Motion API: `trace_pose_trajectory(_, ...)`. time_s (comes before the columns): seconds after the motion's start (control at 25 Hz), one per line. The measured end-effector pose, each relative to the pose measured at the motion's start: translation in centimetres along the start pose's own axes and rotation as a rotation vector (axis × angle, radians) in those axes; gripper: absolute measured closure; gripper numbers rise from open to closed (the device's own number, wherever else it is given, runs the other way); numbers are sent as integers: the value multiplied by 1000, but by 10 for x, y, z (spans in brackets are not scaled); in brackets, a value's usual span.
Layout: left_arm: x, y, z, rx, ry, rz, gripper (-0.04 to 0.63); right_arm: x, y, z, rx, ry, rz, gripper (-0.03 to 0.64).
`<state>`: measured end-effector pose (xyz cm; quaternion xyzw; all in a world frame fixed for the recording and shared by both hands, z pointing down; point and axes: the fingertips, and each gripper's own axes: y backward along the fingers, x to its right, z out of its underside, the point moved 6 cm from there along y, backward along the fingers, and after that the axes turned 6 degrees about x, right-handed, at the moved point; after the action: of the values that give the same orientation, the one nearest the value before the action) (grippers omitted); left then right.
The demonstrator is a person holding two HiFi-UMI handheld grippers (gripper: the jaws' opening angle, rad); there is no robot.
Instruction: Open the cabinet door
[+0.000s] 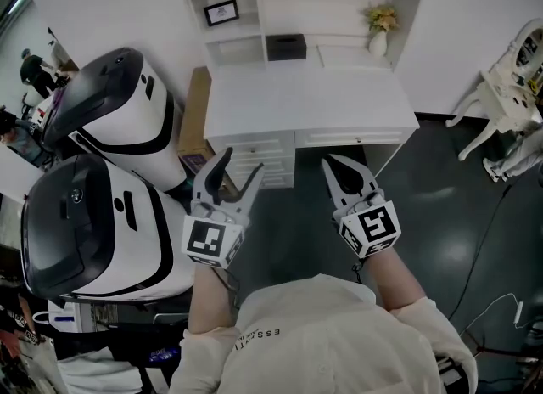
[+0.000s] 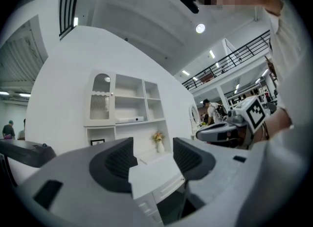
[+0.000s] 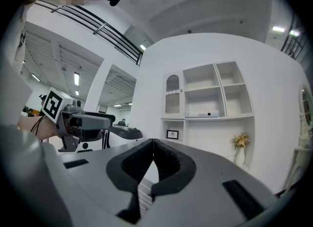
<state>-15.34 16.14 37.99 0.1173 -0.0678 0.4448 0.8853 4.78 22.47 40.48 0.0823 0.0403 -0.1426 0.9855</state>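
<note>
In the head view the left gripper has its jaws spread with nothing between them. The right gripper has its jaws pressed together and is empty. Both point level toward the white counter in the middle of the frame and are well short of it. The shelf unit stands along the counter's far edge at the top of the frame, and its upper compartments are too foreshortened to read there. The approach looks unfinished, so the sound course is to carry the spread gripper up toward the top left of the shelf unit, keeping away from the vase at the upper right. In the left gripper view the cabinet door, arched with ribbed glass, sits shut in the unit's upper left compartment. It lies left of centre and above the open left gripper. No handle can be made out, so the door's free edge should be found before closing on it, and the pull should follow the hinge's arc. In the right gripper view the same door shows above the closed right gripper. Counted: one cabinet door, two grippers, one vase, one picture frame, and two large white-and-black machines at the left of the head view.
</note>
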Motion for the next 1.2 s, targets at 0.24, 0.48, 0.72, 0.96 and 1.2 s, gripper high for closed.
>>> trace_pose_trajectory(0.24,-32,0,14,-4,27,-10,360,-9,-35,9,-21,21,-14,601)
trace_pose_trajectory(0.48,-62,-20,26,-5,36,-65,360,10,-78,18,-4,27,-56,601)
trace_pose_trajectory(0.72,-86,-76,43,-29,32,-106,360,60,-134,33,17,6,-99,601)
trace_pose_trajectory(0.96,-109,-165,51,-33,26,-122,360,132,-193,38,21,3,-146,601)
trace_pose_trajectory(1.2,-132,-254,60,-11,8,-141,360,205,-247,42,33,37,-170,601)
